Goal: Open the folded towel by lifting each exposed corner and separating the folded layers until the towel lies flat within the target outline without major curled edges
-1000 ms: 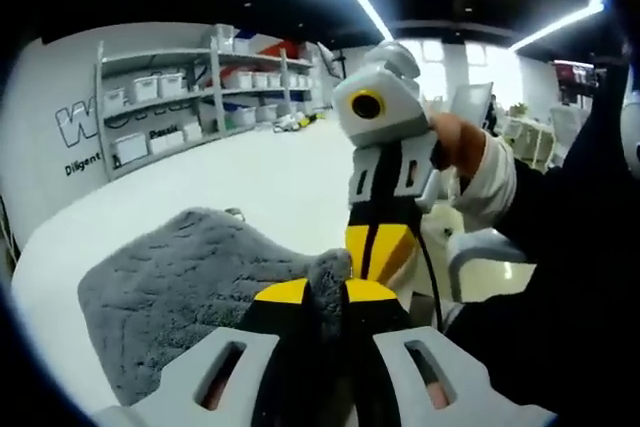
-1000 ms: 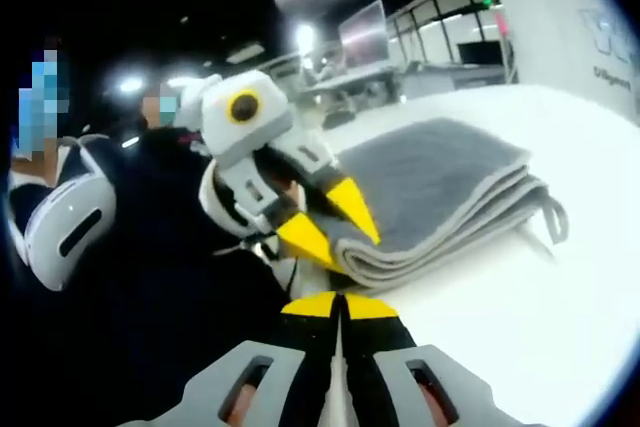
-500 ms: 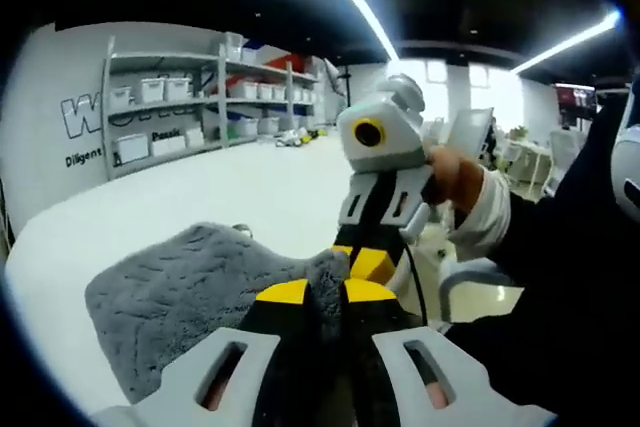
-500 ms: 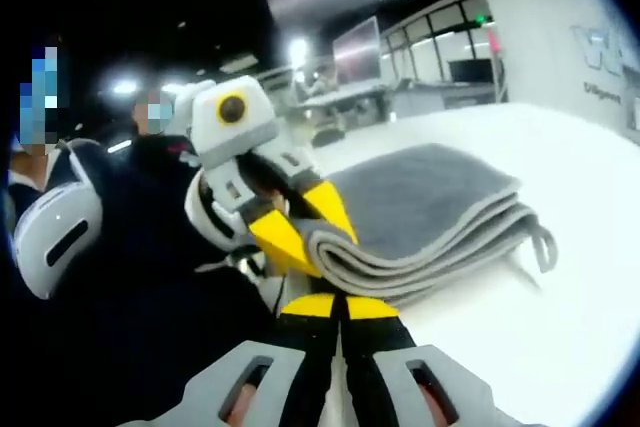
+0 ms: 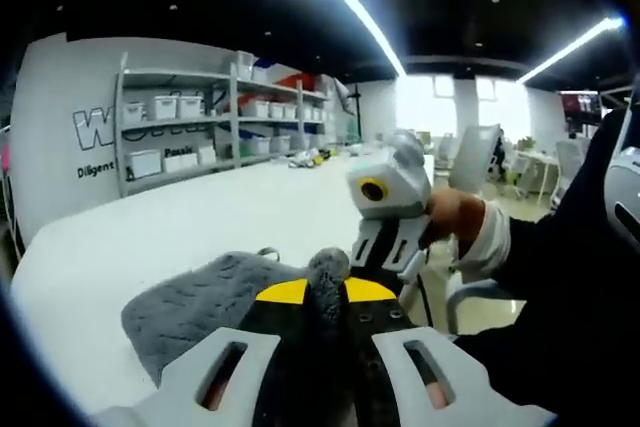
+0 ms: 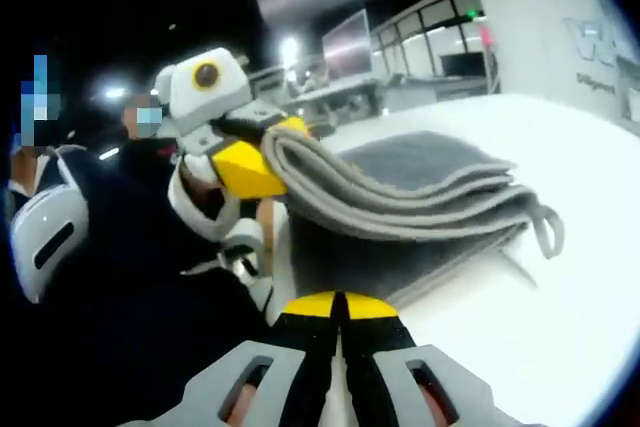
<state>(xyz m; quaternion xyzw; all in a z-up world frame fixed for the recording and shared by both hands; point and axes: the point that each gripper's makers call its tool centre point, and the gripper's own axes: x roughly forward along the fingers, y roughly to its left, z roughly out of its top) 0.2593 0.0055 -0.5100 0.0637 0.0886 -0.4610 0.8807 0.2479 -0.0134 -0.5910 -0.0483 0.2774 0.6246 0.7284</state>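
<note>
A grey fluffy towel [image 6: 430, 202], folded in several layers, lies on the white table [image 6: 560, 347]. My left gripper [image 6: 250, 162] is shut on a near corner of the upper layers and holds them raised, so a gap opens above the bottom layer. In the left gripper view that pinched corner [image 5: 327, 275] pokes up between the yellow jaw tips of the left gripper [image 5: 320, 292], and the rest of the towel [image 5: 195, 307] spreads to the left. My right gripper [image 6: 338, 303] is shut with nothing in it, just before the towel's near edge. The right gripper [image 5: 385, 209] is held by a hand [image 5: 455, 219].
A fabric loop [image 6: 546, 232] hangs from the towel's right corner. Shelves with white bins [image 5: 190, 117] stand against the far wall. A person in dark clothes [image 6: 110, 277] is close on the left. The white table [image 5: 150, 237] stretches far beyond the towel.
The left gripper has lifted the pinched corner upward, peeling the upper layers off the bottom layer. The right gripper stays shut near the table edge.
</note>
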